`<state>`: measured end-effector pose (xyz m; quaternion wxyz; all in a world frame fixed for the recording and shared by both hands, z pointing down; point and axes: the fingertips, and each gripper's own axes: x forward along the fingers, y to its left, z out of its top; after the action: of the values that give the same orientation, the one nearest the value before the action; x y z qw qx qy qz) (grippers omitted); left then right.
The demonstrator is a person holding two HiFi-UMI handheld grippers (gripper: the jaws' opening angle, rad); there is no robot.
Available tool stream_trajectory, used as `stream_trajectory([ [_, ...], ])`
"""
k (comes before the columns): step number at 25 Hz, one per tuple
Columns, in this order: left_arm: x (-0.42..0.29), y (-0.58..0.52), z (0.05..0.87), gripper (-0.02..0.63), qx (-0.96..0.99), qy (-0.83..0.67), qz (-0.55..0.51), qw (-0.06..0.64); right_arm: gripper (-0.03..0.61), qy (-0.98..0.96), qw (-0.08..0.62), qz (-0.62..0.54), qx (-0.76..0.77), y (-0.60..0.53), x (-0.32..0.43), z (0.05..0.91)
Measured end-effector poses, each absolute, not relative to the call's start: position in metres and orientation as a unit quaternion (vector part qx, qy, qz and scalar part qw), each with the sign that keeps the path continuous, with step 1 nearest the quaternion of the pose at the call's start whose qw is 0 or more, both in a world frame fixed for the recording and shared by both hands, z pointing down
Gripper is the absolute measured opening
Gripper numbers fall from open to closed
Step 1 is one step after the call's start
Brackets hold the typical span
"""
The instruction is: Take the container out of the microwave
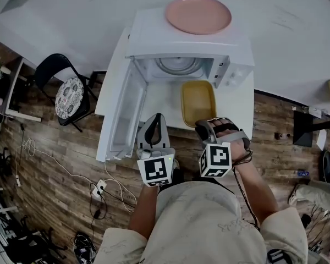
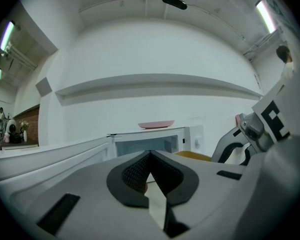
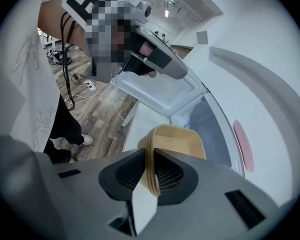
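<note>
A yellow rectangular container point(image 1: 198, 102) is out in front of the white microwave point(image 1: 187, 43), over the white table point(image 1: 159, 106). My right gripper point(image 1: 204, 126) is shut on its near rim. The right gripper view shows that rim point(image 3: 182, 141) pinched between the pads, with the gripper point(image 3: 151, 161) tilted downward. The microwave door point(image 1: 124, 114) hangs open to the left, and the glass turntable point(image 1: 179, 65) inside is bare. My left gripper point(image 1: 154, 126) hovers beside the door with its jaws shut on nothing point(image 2: 150, 156). Its view catches the container point(image 2: 192, 155) to the right.
A pink plate point(image 1: 198, 14) lies on top of the microwave. A black chair point(image 1: 69, 92) stands on the wood floor to the left. Cables and a power strip point(image 1: 99, 188) trail across the floor near the table's front edge.
</note>
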<state>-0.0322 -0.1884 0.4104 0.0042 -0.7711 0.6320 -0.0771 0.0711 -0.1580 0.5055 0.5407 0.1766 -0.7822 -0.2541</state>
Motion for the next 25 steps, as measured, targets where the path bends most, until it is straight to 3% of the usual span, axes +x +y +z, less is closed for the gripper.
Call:
stream_trajectory([
  [25, -0.034, -0.189, 0.398, 0.006, -0.772, 0.632, -0.067, 0.022, 0.068, -0.774, 0.534, -0.283, 0.190, -0.153, 0.071, 0.449],
])
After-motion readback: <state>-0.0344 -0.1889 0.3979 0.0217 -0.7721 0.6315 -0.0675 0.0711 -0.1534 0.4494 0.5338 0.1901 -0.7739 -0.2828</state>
